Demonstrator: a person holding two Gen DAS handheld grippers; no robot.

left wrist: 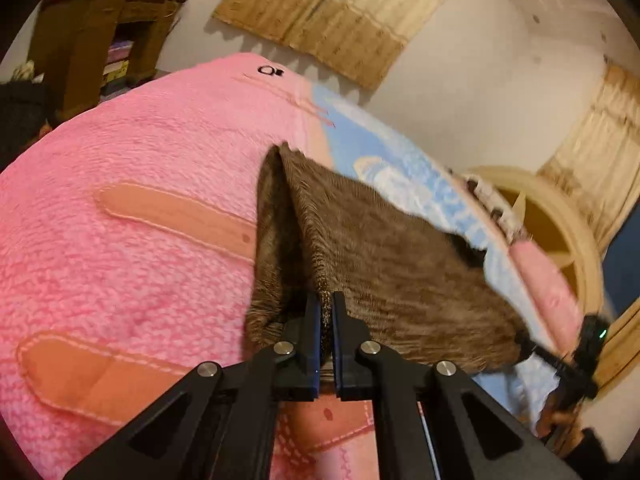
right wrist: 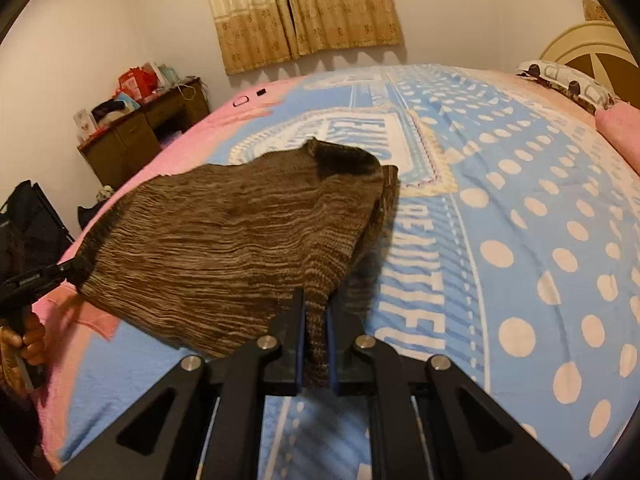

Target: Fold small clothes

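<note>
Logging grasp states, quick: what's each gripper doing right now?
Left gripper: closed on an edge of the brown knit garment.
Right gripper: closed on another edge of the same garment.

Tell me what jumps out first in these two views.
A brown knit garment is stretched in the air between both tools: the left hand-held gripper and right hand-held gripper each pinch a corner. Beneath it spreads the bed cover, blue with white dots on one side, fluffy pink on the other.
</note>
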